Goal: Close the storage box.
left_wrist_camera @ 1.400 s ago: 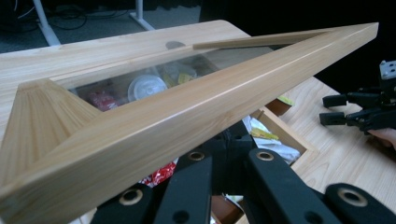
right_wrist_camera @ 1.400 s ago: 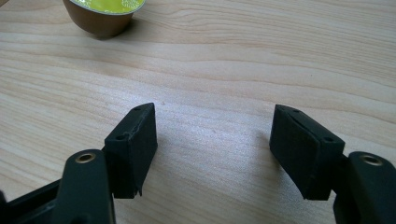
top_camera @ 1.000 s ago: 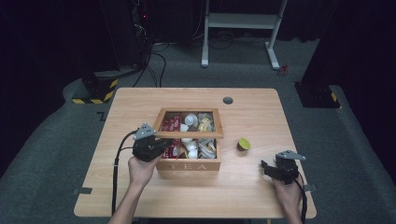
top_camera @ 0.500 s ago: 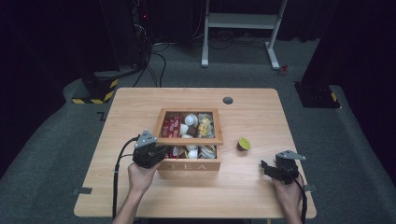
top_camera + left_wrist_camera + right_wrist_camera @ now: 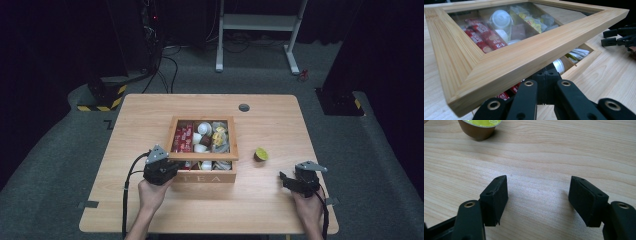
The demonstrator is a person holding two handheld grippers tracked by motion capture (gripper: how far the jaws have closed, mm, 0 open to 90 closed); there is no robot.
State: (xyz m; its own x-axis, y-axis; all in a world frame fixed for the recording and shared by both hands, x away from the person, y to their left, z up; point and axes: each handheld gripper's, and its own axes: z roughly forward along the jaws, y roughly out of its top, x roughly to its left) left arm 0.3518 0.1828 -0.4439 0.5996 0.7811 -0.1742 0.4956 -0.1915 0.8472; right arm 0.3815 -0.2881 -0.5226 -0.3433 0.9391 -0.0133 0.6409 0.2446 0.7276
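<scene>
Lowered since before, left gripper (image 5: 167, 170) sits closed under the lid (image 5: 499, 50) — right gripper (image 5: 295, 181) rests spread apart.

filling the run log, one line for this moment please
left gripper: shut, under raised lid | tea box: ajar | right gripper: open, empty | pod: on table

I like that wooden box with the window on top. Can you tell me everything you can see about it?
The tea box is light wood, with TEA on its front wall, and sits mid-table. Its lid is a wooden frame around a clear pane, raised a little at the front, so a gap shows. Dividers split the inside, holding red sachets, white capsules and yellow packets. The left tool is shut, its jaws under the lid's front-left corner.
</scene>
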